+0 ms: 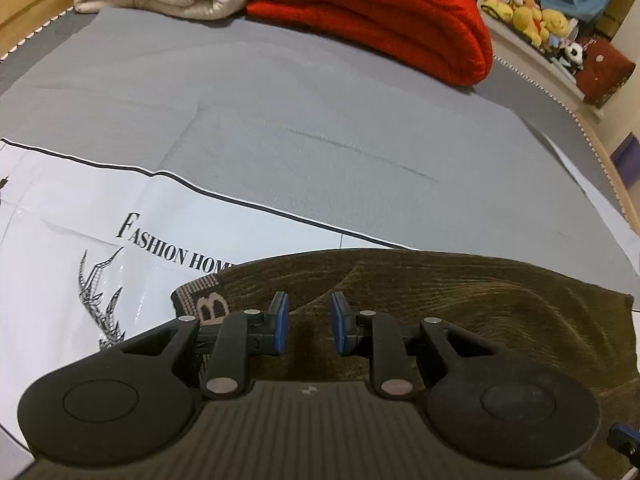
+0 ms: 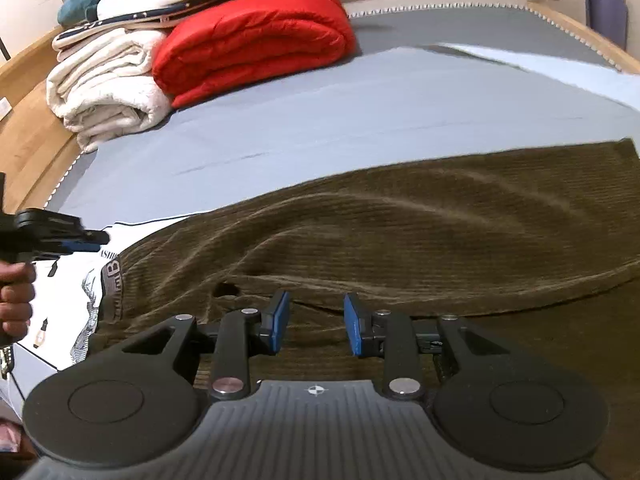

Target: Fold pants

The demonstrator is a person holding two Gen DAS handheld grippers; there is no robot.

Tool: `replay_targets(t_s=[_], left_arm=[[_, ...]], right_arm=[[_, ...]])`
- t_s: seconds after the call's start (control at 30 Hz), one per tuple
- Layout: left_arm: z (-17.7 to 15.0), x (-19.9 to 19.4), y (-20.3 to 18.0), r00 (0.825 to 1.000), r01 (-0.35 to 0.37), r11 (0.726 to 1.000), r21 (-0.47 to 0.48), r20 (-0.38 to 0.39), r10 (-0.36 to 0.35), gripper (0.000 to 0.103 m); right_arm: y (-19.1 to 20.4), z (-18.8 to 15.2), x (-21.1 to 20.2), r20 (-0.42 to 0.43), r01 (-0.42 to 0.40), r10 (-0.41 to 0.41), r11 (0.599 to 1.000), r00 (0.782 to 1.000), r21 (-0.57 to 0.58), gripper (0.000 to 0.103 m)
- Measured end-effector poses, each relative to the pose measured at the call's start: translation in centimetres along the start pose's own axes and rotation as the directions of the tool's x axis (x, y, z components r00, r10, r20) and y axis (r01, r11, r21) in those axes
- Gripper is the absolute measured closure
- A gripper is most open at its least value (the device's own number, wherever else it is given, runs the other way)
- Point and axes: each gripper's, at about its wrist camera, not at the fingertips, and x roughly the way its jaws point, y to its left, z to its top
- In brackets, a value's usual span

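Jaws parted with nothing between the blue pads, the left gripper (image 1: 308,322) and right gripper (image 2: 316,322) hover above brown corduroy pants (image 2: 400,232) lying folded across a grey sheet (image 1: 320,128), a red quilt (image 2: 248,40) beyond.

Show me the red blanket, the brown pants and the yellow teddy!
red blanket (image 2: 248,44), right wrist view, its top fold.
brown corduroy pants (image 2: 400,232), right wrist view, mid-leg.
yellow plush toy (image 1: 536,20), left wrist view, its body.
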Motion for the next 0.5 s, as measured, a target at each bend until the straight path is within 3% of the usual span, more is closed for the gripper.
replay_targets(t_s=[0.17,0.23,0.27,0.33,0.4,0.5], left_arm=[[0.5,2.8,0.1,0.999,-0.027,1.000,0.002,-0.027,0.028,0.075],[0.6,4.1,-0.3,0.999,-0.043,0.999,0.030,-0.027,0.044,0.060],[0.6,4.5,-0.5,0.998,-0.052,0.998,0.046,-0.026,0.053,0.045],[0.6,5.7,-1.2,0.997,-0.077,0.992,0.099,-0.011,0.078,0.030],[0.7,6.7,-1.7,0.993,-0.114,0.983,0.143,0.005,0.114,0.021],[1.1,8.1,-2.3,0.987,-0.159,0.970,0.186,0.020,0.158,0.020]], right_arm=[[0.2,0.3,1.7,-0.056,-0.012,0.015,0.998,0.998,0.063,0.070],[0.3,0.7,1.8,-0.055,-0.033,0.037,0.996,0.998,0.082,0.070],[0.4,0.9,1.7,-0.049,-0.038,0.042,0.996,0.998,0.083,0.070],[0.4,1.5,1.8,-0.037,-0.039,0.043,0.996,0.998,0.083,0.070],[0.1,1.8,2.0,-0.036,-0.037,0.041,0.995,0.999,0.091,0.070],[-0.8,2.0,2.6,-0.056,-0.023,0.030,0.994,0.998,0.111,0.070]])
